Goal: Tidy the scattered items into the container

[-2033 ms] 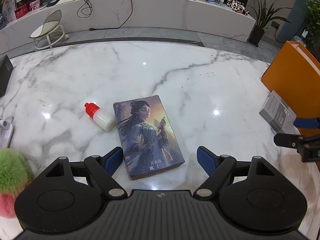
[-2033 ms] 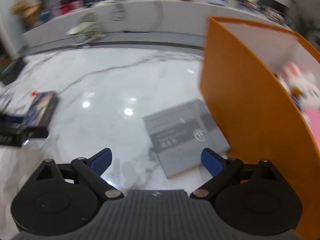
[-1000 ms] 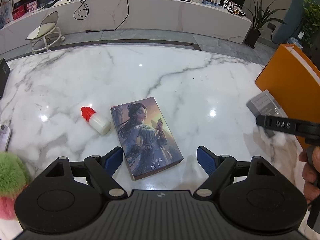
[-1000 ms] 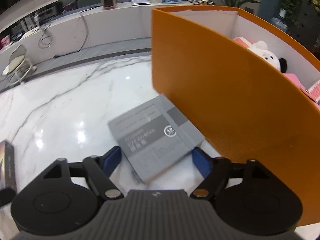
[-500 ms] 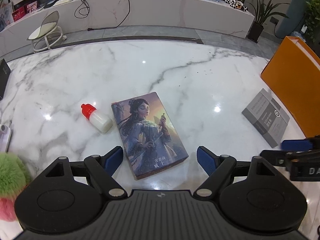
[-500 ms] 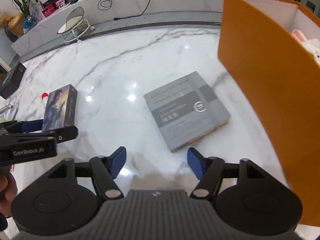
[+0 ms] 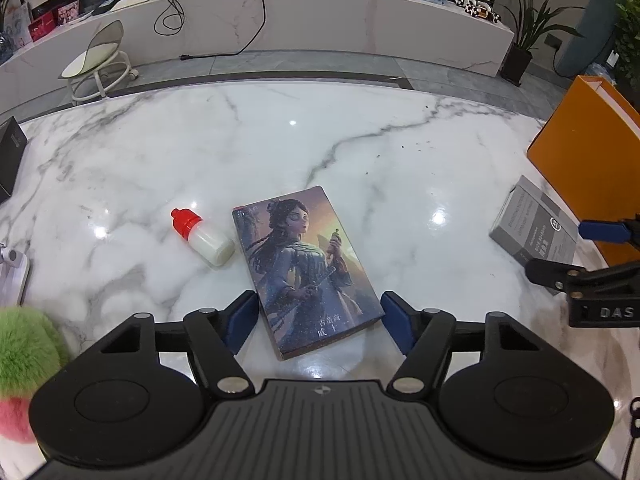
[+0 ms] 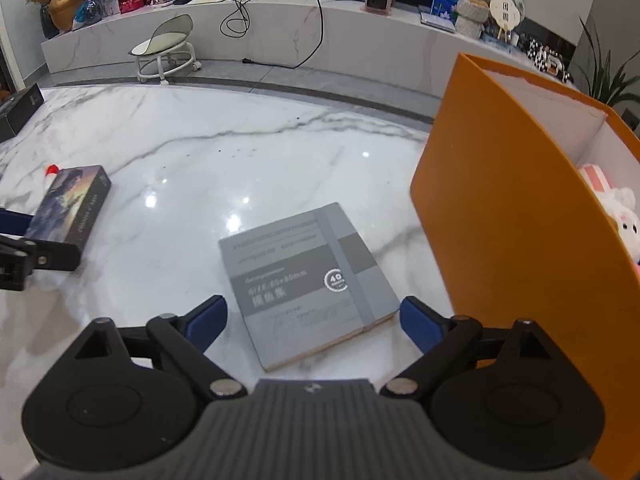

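Two hand-held grippers over a marble desk (image 7: 360, 140), each squared up to one flat item. The left hand-held gripper (image 7: 318, 322) straddles the near end of the illustrated book (image 7: 304, 268), which lies face up with its long axis running away from the jaws and slightly to the left; the book's near corners sit between the blue pads (image 7: 240, 320), and narrow gaps show on both sides, so the pads do not seem to press yet. Its jaws have just been closing on the book's width. A small white bottle (image 7: 204, 236) with a red cap lies just beside the book's left edge, apart from the pads.

The right hand-held gripper (image 8: 314, 322) faces the grey notebook (image 8: 308, 280), flat on the desk just beside the orange container (image 8: 500, 220) — the container stands to the notebook's right, open at the top, with a white plush toy (image 8: 620, 208) inside. The notebook's near edge lies between the right pads (image 8: 416, 324), clear of both; these jaws have just been opening and stand spread wide, holding nothing.

Judged from this layout, the right hand is much the nearer to the container, and its notebook has the shorter trip — the book must cross the desk rightward
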Tool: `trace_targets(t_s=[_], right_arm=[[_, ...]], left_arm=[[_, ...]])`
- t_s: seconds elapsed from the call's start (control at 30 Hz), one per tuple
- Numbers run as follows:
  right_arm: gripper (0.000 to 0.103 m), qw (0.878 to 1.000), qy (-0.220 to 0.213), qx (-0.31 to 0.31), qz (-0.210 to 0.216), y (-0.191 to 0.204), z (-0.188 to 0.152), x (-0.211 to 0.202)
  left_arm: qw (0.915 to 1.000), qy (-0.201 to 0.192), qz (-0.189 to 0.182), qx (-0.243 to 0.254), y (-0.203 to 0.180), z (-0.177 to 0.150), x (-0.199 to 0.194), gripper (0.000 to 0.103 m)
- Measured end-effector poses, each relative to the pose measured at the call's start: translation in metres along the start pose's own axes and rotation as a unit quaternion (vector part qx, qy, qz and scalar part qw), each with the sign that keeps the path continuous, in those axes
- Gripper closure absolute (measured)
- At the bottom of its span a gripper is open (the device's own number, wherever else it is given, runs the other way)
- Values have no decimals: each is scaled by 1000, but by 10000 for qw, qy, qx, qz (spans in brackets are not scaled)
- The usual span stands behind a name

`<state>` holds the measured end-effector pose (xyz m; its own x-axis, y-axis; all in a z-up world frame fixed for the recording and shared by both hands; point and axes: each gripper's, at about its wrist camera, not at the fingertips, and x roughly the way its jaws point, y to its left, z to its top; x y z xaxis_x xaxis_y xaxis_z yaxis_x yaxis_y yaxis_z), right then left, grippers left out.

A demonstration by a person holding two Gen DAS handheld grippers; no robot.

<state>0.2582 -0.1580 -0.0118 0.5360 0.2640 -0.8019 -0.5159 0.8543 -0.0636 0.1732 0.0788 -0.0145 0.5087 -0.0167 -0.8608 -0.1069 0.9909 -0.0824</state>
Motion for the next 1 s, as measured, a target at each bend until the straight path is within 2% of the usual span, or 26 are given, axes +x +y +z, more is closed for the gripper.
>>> trace_targets(t_s=[0.17, 0.3, 0.43, 0.5, 0.53, 0.6, 0.7, 0.77, 0.8, 0.87, 0.9, 1.0], right_arm=[[5, 9995, -86, -267, -167, 6, -1, 2], [4, 9990, -202, -383, -142, 6, -4, 2], [7, 9998, 69, -158, 101, 0, -1, 4], [15, 9988, 310, 131, 368, -4, 1, 2], [18, 9984, 371, 70, 411, -2, 1, 0], [30, 9969, 473, -72, 621, 3, 1, -5], [36, 9918, 688, -139, 1069, 9, 0, -15], [32, 9867, 842, -171, 1376, 13, -1, -21], [24, 9870, 851, -207, 1345, 15, -1, -23], [16, 9930, 712, -293, 900, 16, 0, -27], [16, 9947, 650, -290, 740, 14, 1, -27], [13, 9972, 496, -46, 555, 7, 4, -23]], left_arm=[[10000, 53, -16, 14, 1, 0, -1, 26], [10000, 70, -52, 13, 3, -1, -2, 27], [9999, 81, -87, -4, 5, -3, -3, 28], [9999, 90, -110, -29, 7, -3, -4, 28], [9999, 94, -115, -43, 7, -3, -4, 28], [9999, 100, -117, -57, 8, -3, -4, 28], [9998, 109, -124, -59, 8, -3, -5, 29], [9998, 115, -135, -64, 9, -3, -5, 29], [9998, 116, -134, -69, 9, -3, -5, 29], [9998, 111, -124, -78, 10, -3, -5, 29], [9998, 106, -115, -77, 10, -3, -4, 29], [10000, 67, -59, -30, 8, -3, -3, 29]])
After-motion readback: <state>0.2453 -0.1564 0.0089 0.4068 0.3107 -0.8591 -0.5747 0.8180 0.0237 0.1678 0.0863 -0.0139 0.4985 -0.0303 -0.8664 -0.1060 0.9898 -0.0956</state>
